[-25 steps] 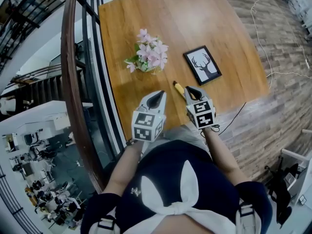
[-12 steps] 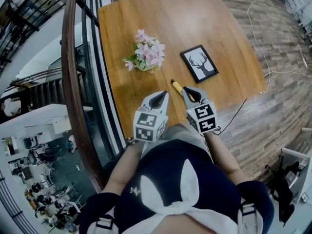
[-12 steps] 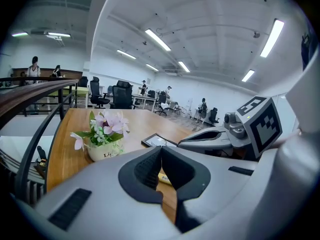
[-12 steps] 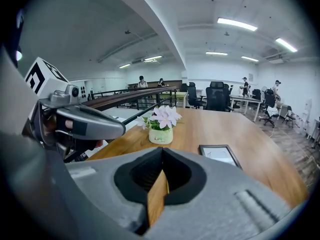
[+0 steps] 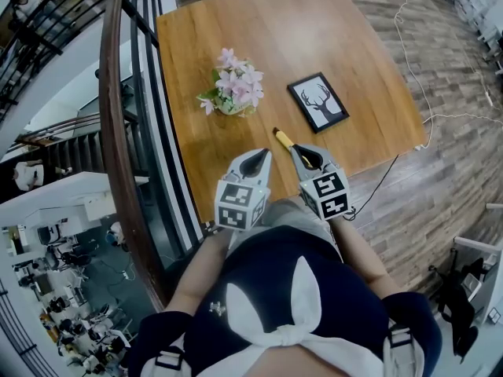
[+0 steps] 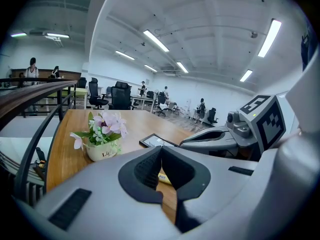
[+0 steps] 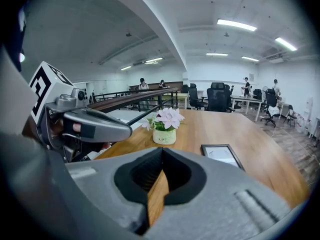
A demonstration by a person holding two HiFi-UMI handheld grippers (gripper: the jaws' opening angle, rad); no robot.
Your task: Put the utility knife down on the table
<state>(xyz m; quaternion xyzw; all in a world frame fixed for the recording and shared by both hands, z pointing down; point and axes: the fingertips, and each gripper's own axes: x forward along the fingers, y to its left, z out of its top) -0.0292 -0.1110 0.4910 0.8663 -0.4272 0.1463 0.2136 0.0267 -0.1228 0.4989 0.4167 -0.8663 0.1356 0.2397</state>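
Observation:
The yellow utility knife [image 5: 281, 138] lies flat on the wooden table [image 5: 314, 30] near its front edge, and a bit of it shows under the jaws in the left gripper view [image 6: 164, 176]. My right gripper [image 5: 299, 151] hangs just behind and above the knife's near end. It is shut, and in its own view [image 7: 162, 151] only table wood shows below the closed tips. To its left, my left gripper [image 5: 256, 158] is also shut and empty [image 6: 161, 149], over the table's front edge.
A small pot of pink flowers [image 5: 233, 93] stands on the table's left side. A black-framed deer picture [image 5: 317, 102] lies to the right of it. A dark stair railing [image 5: 118, 132] runs along the table's left edge, and a cable [image 5: 424, 93] trails over the floor on the right.
My right gripper has lifted a little and drawn back from the knife, which stays lying on the table. The left gripper has hardly shifted.

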